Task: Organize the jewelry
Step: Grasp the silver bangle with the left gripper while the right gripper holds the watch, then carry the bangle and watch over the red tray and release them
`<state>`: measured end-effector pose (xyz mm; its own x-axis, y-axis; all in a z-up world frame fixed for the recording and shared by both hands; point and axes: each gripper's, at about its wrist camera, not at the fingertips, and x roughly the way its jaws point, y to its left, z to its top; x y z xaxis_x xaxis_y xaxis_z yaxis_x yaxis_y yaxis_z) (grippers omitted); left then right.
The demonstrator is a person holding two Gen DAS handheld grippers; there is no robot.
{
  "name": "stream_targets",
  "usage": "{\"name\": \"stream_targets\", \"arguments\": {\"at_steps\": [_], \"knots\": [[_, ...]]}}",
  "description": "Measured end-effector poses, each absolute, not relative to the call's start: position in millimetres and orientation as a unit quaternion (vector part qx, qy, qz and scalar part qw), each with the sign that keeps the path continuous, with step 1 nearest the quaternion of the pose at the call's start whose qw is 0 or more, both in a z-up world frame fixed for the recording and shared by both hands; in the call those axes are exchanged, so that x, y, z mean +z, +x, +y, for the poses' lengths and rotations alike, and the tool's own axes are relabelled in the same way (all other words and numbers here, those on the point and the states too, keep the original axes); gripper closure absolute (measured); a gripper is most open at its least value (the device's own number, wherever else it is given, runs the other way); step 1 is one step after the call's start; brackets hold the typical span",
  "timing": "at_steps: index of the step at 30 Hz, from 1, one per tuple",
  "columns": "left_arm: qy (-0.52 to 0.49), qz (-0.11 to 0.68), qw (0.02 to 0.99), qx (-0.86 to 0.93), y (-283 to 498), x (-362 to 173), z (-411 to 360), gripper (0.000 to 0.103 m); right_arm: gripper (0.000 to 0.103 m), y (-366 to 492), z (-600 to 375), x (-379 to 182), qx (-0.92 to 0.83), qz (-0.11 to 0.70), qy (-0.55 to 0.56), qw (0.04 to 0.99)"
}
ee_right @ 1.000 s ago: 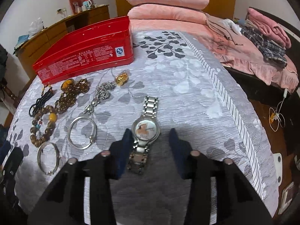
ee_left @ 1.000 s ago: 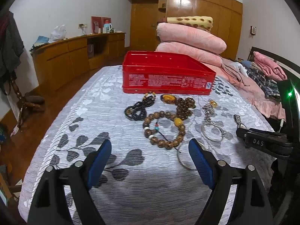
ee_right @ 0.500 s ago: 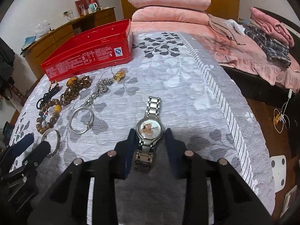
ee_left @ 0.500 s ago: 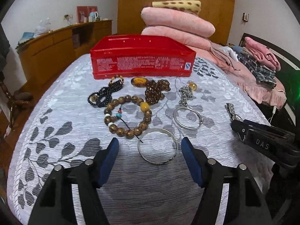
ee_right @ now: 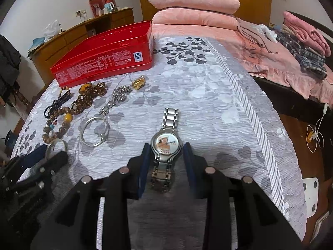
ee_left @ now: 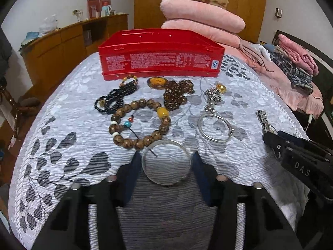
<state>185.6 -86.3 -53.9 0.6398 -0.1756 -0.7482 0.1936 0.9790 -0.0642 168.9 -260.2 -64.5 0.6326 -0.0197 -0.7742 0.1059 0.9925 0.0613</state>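
A silver bangle (ee_left: 145,167) lies flat on the grey leaf-print bedspread (ee_left: 83,125). My left gripper (ee_left: 165,158) straddles it, jaws closing, and both blue pads touch its rim. In the right wrist view a steel watch (ee_right: 166,143) lies on the spread. My right gripper (ee_right: 165,148) is shut on its round case, band ends free. An open red tin (ee_left: 160,62) stands at the far side. Before it lie a wooden bead bracelet (ee_left: 162,112), a black bead strand (ee_left: 116,98), brown beads (ee_left: 177,95), an amber pendant (ee_left: 157,82) and a second silver bangle (ee_left: 199,125).
A silver chain charm (ee_left: 213,95) and a gold charm (ee_left: 221,87) lie right of the beads. Pink pillows (ee_left: 199,20) are stacked behind the tin. A wooden sideboard (ee_left: 62,45) runs along the left wall. Folded clothes (ee_right: 301,41) sit on the pink bed at right.
My left gripper moved forward and down over the silver bangle and its jaws narrowed from wide apart onto the rim. The right gripper stayed on the watch, jaws slightly tighter.
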Motion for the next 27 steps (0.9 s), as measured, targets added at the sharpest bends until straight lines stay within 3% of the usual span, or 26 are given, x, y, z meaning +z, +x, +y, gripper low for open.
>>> {"name": "stream_targets", "arguments": {"at_steps": [9, 17, 27], "knots": [[0.014, 0.412, 0.904, -0.111, 182, -53, -85, 0.055, 0.068, 171, -255, -66, -0.041, 0.432, 0.039, 0.900], [0.003, 0.405, 0.907, -0.116, 179, -51, -81, 0.055, 0.072, 168, -259, -64, -0.035, 0.428, 0.046, 0.902], [-0.015, 0.344, 0.931, -0.123, 171, -11, -71, 0.055, 0.072, 152, -257, -19, -0.017, 0.374, 0.032, 0.927]]}}
